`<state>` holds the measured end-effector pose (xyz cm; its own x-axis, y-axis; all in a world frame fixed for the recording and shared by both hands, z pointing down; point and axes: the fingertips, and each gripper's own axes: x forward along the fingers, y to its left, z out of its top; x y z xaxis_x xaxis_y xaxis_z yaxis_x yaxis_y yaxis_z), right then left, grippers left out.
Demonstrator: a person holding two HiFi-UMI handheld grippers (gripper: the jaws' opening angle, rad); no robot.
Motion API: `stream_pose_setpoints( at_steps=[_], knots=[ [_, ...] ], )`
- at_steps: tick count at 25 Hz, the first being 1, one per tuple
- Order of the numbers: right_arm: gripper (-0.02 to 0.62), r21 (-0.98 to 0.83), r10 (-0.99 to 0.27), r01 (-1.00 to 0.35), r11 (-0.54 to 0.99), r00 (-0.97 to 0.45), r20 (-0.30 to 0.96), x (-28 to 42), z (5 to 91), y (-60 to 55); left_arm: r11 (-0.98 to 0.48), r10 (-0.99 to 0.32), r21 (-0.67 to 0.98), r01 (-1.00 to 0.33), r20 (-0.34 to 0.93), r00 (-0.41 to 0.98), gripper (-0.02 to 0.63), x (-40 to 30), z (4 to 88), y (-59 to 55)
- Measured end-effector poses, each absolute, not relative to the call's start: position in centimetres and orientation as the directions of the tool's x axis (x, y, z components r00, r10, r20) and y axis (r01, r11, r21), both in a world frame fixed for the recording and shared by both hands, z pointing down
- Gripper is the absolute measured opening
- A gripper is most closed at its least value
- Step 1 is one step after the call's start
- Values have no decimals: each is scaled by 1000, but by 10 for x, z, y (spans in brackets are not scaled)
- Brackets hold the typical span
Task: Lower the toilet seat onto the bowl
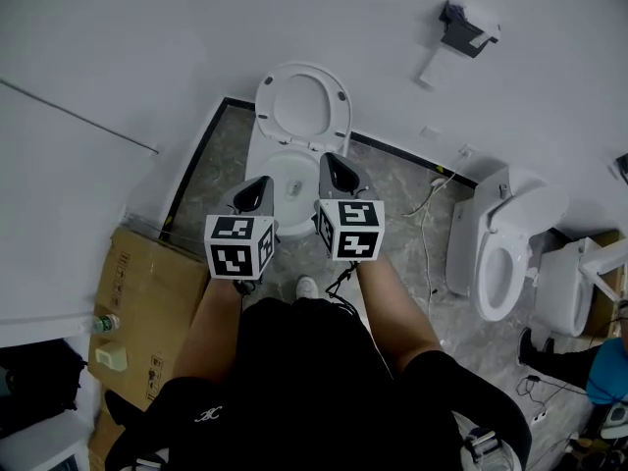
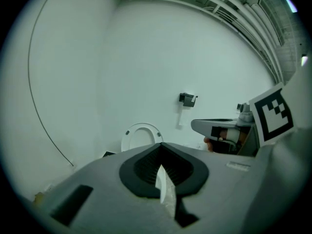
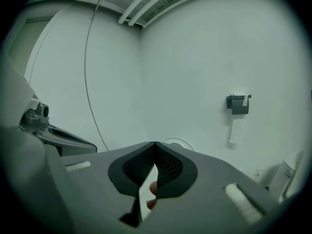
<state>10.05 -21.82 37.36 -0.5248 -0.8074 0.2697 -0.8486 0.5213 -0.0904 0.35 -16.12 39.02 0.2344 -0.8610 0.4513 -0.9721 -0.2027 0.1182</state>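
Toilet seat [image 1: 342, 106] is up, leaning back against the white wall [image 1: 147, 47], so it's standing above the open bowl [image 1: 287, 177] and not on it. Grey marbled floor [image 1: 392, 189] runs around the base. A flattened cardboard box [image 1: 137, 292] lies on the floor to the left, and a 2nd toilet [image 1: 500, 263] sits off to the right. The 2 claws are held side by side over the front of the bowl, neither touching the seat. Left claw [image 1: 263, 184] is pinched fully together with nothing in it, and the right claw [image 1: 332, 163] is the same, tips meeting, empty. A dark paper holder [image 1: 463, 29] is on the wall up right, with a strip of paper hanging from it.
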Motion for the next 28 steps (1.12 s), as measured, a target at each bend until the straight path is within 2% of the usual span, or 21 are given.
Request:
stream_pose_setpoints(
  at_steps=[16, 28],
  knots=[
    [6, -2, -794, -849, 528, -495, 352, 54, 406, -285, -181, -844, 194, -964, 473, 254, 9, -49, 418, -208],
    [6, 336, -836, -785, 521, -390, 384, 14, 425, -392, -212, -820, 257, -943, 478, 315, 8, -97, 434, -276]
  ],
)
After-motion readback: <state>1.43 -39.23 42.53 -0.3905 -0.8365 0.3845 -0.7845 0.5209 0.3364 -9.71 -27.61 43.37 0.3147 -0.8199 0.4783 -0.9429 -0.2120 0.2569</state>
